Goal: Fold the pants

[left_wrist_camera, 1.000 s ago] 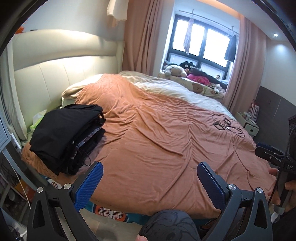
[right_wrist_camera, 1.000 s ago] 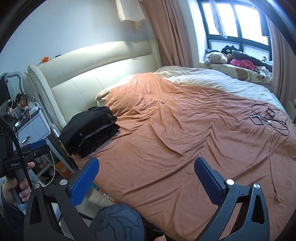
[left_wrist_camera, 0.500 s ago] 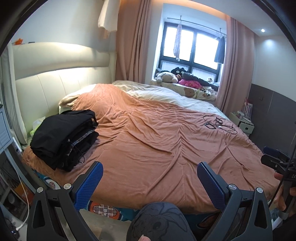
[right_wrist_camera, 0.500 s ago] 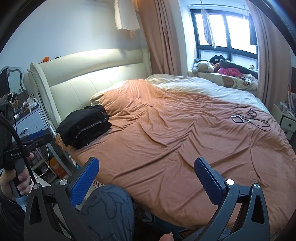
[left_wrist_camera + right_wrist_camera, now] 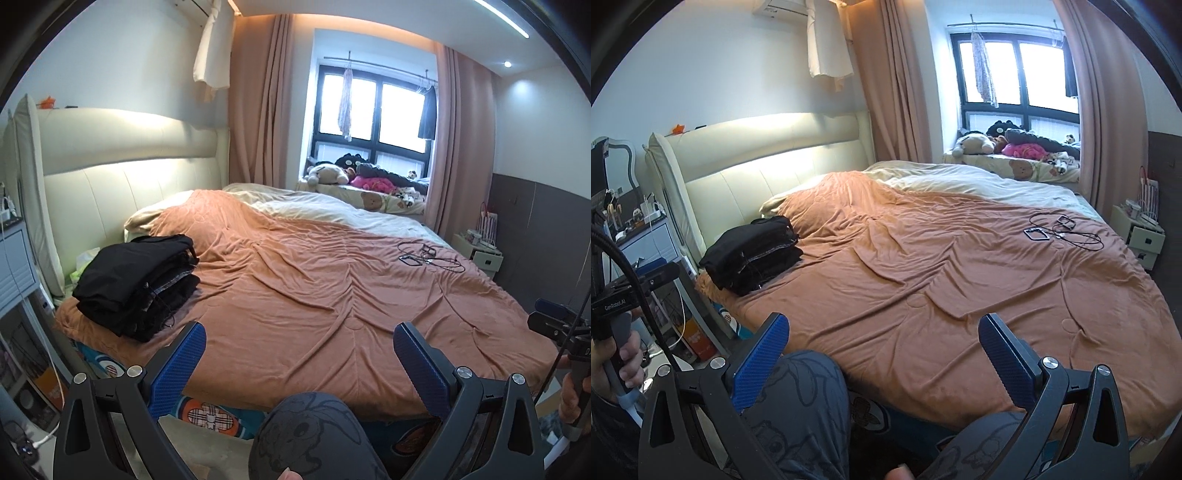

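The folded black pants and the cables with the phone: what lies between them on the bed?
Only bare, wrinkled orange blanket lies between the black pants and the cables, in both wrist views.

Ahead of my left hand-held gripper (image 5: 299,354), with its blue ribbed pads (image 5: 177,369), lies an orange-brown bedspread (image 5: 314,295). The folded pants (image 5: 136,284) to its left are black. My knee's trousers (image 5: 314,439) are grey with cartoon prints.
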`<state>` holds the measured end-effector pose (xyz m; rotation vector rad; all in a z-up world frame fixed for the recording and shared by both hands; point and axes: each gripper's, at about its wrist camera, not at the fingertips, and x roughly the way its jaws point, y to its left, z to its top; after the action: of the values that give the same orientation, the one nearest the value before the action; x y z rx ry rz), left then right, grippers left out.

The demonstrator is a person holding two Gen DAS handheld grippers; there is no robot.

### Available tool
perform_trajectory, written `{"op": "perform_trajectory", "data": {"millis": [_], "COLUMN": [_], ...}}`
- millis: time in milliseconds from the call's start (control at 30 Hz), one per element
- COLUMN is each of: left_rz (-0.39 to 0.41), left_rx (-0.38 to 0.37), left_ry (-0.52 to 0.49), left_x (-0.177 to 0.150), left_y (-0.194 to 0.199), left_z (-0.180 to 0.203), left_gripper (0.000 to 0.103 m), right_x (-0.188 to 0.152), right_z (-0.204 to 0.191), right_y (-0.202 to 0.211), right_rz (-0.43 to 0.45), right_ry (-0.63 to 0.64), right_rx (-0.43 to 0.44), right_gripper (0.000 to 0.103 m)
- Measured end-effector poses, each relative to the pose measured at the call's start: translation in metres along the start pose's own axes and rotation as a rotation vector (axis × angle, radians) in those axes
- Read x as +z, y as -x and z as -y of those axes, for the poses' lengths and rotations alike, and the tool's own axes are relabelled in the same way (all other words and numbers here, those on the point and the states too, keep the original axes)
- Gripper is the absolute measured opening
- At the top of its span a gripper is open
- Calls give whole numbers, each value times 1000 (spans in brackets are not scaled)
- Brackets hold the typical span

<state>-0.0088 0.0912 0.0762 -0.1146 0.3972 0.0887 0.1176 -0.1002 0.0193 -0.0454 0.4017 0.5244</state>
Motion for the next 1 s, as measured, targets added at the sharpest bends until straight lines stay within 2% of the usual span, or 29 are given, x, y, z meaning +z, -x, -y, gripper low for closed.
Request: {"op": "perform_trajectory", "data": {"millis": [100,233,333,1000], "left_rz": [7,13,7,-2], "left_rx": [15,-5,19,-1], "left_ry": [-15,-33,-54,9], "left_x": [-7,-17,-22,-30], "left_y": [8,16,18,21], "left_z": [4,11,13,5], "left_gripper": [102,102,102,102], "right_x": [-10,-20,-25,-32], "right_z": [-4,-10,-12,-10], "right_y": [7,13,15,12], "right_rz": [8,18,24,17], "right_ry": [0,10,17,6], "right_rx": [1,-5,-14,-41], "right_gripper": [103,103,103,103]}}
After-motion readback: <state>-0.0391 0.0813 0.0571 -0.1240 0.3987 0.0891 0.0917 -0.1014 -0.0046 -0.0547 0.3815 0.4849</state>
